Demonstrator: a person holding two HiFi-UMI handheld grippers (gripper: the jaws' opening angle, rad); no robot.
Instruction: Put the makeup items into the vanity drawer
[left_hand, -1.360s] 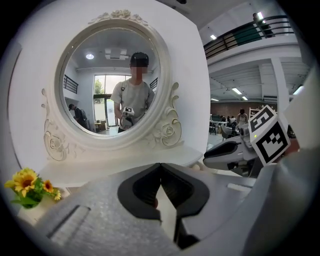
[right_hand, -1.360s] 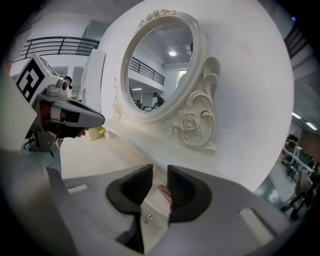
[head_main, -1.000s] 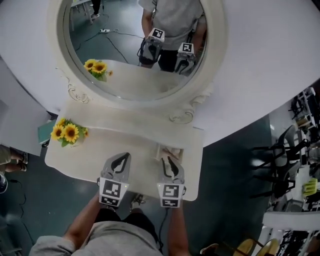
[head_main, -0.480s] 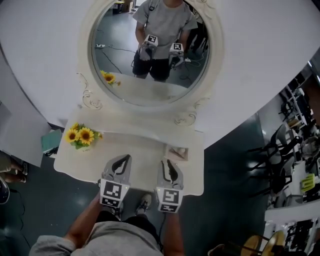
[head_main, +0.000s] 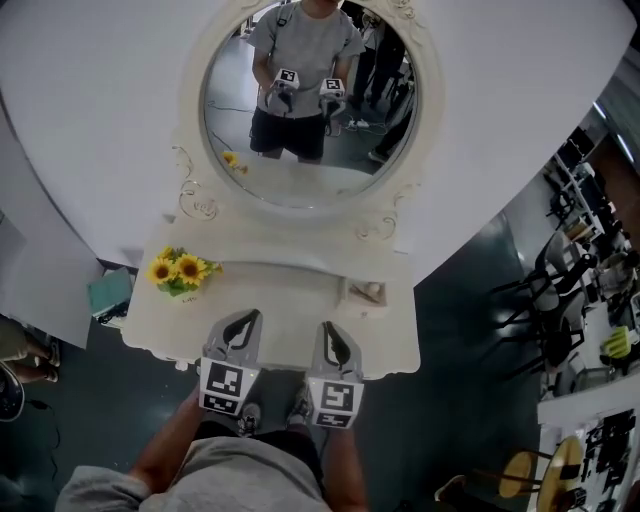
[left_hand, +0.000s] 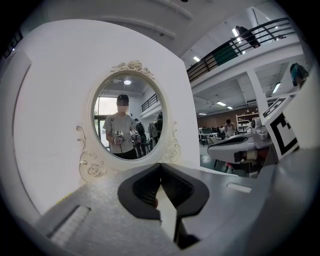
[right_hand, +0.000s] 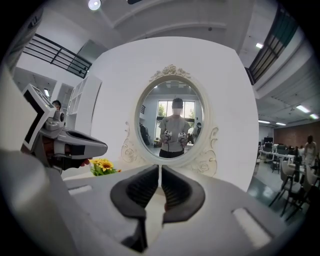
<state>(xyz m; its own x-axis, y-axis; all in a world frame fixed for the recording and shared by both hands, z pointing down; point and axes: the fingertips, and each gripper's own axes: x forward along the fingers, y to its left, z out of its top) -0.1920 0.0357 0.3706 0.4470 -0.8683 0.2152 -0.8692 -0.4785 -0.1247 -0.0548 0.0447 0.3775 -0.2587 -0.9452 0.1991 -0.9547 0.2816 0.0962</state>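
So, right now I'm hanging both grippers just off the front edge of the vanity top (head_main: 270, 300), and neither one is carrying anything. The left gripper (head_main: 250, 316) is sitting clenched with its pads together. The right gripper (head_main: 329, 328) has just been closing down to a hairline slit with nothing in it. I'm not seeing any loose makeup on the top. The only candidate is something pale lying in what looks like a little open drawer (head_main: 349, 292), sticking out at the right just in front of the mirror (head_main: 300, 185) base. It's too small for me to say what it is.

My read is that I'm looking at the push-it-shut part. I'm planning to bring the closed right jaws in level against the drawer front and press straight back, going slow so it isn't skewing in its slot or rocking the mirror. I'm also keeping the left one well away from the sunflowers (head_main: 181, 270) at the far left.

The surface is looking like glossy cream, probably slippery. Around it I'm seeing a white backdrop (head_main: 90, 120), a dark teal floor (head_main: 470, 330), and black chairs (head_main: 555, 300) off to the right, well apart from the vanity.
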